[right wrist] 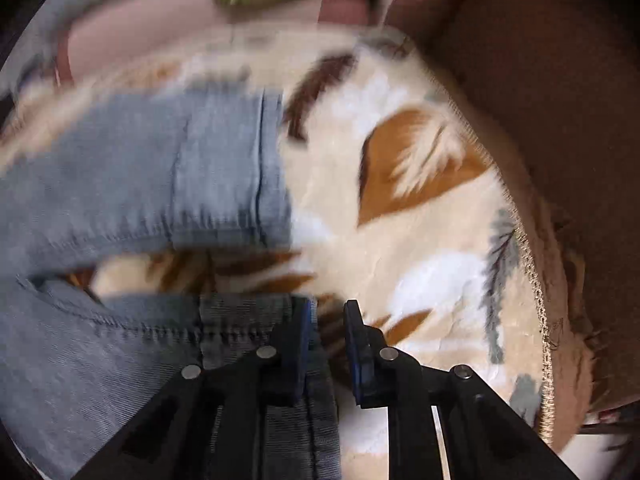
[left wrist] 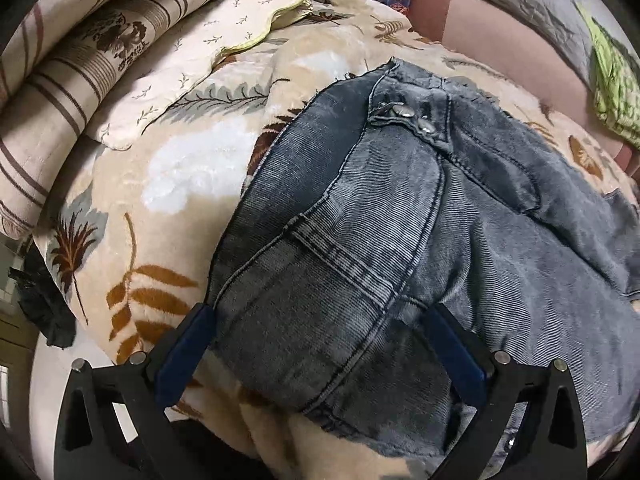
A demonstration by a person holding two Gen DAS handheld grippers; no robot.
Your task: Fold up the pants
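Across the bed, spread out grey pants [left wrist: 360, 220], waistband and two metal snaps [left wrist: 412, 118] toward the far side, one leg doubled over the seat. Underneath, a plush cream blanket [left wrist: 168, 184] printed with brown and grey leaves. Left of the denim, open blanket up to a pale pillow [left wrist: 192, 64] and a rolled striped cover [left wrist: 80, 60]; to the far right, a crumpled green cloth [left wrist: 612, 80] well apart from the pants. From the right wrist view, blurred by motion: a leg hem [right wrist: 240, 168] ending on the blanket, then bare plush out to a braided trim edge [right wrist: 540, 320] and a brown expanse beyond. Faded denim, ribbed weave, thick stitched seams, frayed waistband edge. At the left gripper [left wrist: 320, 312], blue-padded fingers [left wrist: 188, 344] spread wide, straddling the folded denim near its close edge, gripping nothing. At the right gripper [right wrist: 329, 320], fingers [right wrist: 356, 344] drawn nearly together with a slim gap showing blanket, the second hem's edge lying just at the left finger, no cloth visibly pinched.
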